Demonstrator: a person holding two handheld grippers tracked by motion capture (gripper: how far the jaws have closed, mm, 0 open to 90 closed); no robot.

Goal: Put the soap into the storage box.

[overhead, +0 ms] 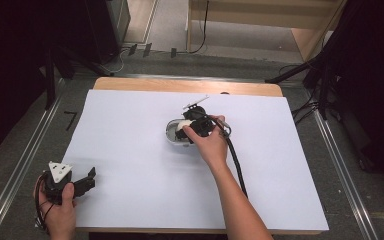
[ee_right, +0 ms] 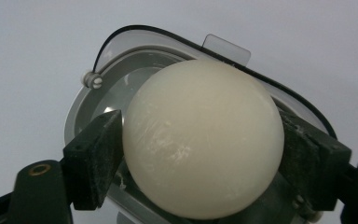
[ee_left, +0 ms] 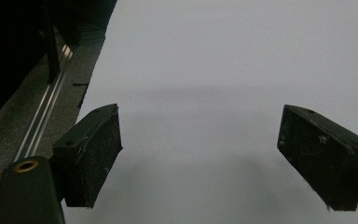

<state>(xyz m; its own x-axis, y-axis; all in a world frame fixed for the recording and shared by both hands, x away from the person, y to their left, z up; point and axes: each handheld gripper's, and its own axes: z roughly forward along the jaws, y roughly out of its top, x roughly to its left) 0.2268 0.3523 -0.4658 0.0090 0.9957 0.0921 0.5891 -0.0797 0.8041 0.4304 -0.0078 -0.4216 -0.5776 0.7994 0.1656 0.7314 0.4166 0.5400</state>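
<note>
Right gripper (overhead: 192,131) sits near the centre of the high view, over a clear container (overhead: 172,131) on the white sheet (overhead: 130,165) that covers the table. From the camera on it I see a cream ball (ee_right: 205,140) between its two black jaws, and both pads appear to touch the ball's sides, so I read it as clamped on the ball, though perhaps not firmly. The ball hangs right over the container's open mouth, with the grey rim (ee_right: 74,116) and a black seal line around it.

My judgement of progress: the ball is already brought to the container, so the carrying part is done. What is left is to let the ball go fully and to draw the gripper away. I cannot tell if the ball rests on the container floor already.

Right hand (overhead: 211,147) reaches forward from the bottom edge, the forearm stretched diagonally, the gripper pointing down and to the left.

Left gripper (overhead: 75,184) waits at the lower left of the high view, its jaws wide apart with nothing between them, held low by the left hand (overhead: 60,215) at the sheet's edge.
</note>
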